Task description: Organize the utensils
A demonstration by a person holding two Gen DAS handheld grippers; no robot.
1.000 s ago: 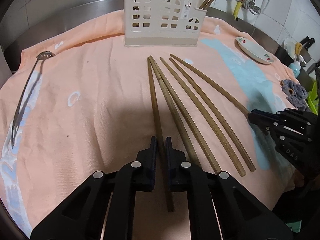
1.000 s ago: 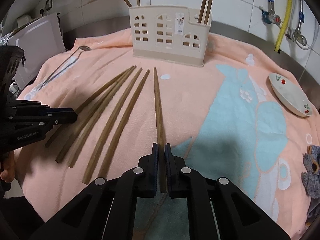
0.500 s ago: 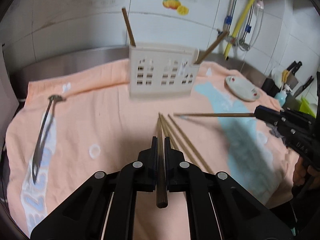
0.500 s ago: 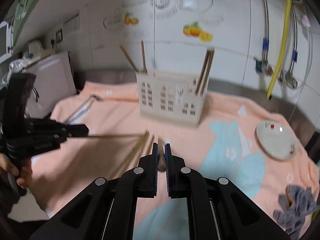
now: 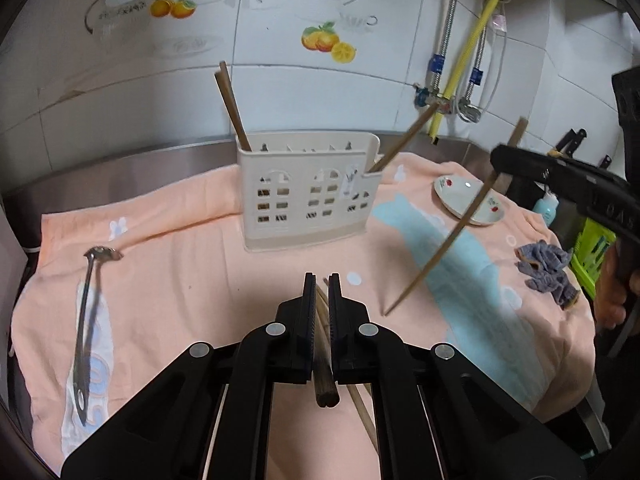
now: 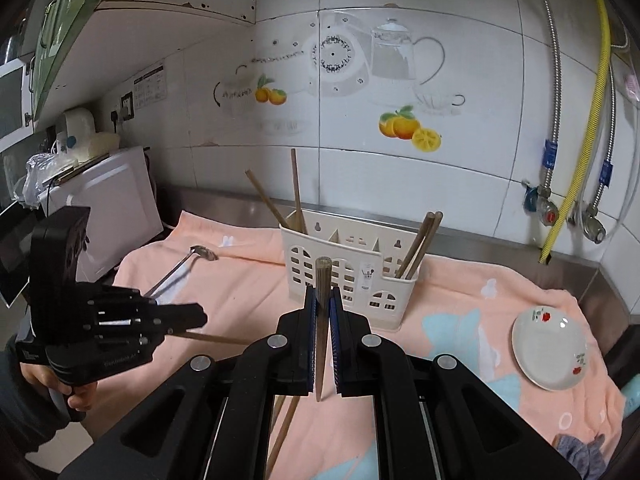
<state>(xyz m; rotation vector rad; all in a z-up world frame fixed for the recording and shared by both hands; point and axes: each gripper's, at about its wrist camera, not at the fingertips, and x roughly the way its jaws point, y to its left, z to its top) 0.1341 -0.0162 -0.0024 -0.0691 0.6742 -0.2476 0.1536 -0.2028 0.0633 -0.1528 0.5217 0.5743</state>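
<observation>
Both long brown wooden chopsticks have come up off the peach and blue towel [image 5: 168, 240] since a second ago. Left gripper [image 5: 321, 280] is clamped on one chopstick [image 5: 323, 364], whose long axis runs along the fingers, blunt end toward the camera. Right gripper [image 6: 322, 292] is closed on the other chopstick [image 6: 322, 312], held steeply, thick end up and thin tip down, above the towel. Beyond stands the cream plastic cutlery holder [image 5: 308, 196] holding what look like four chopsticks. Several more lie on the towel beneath the grippers.
</observation>
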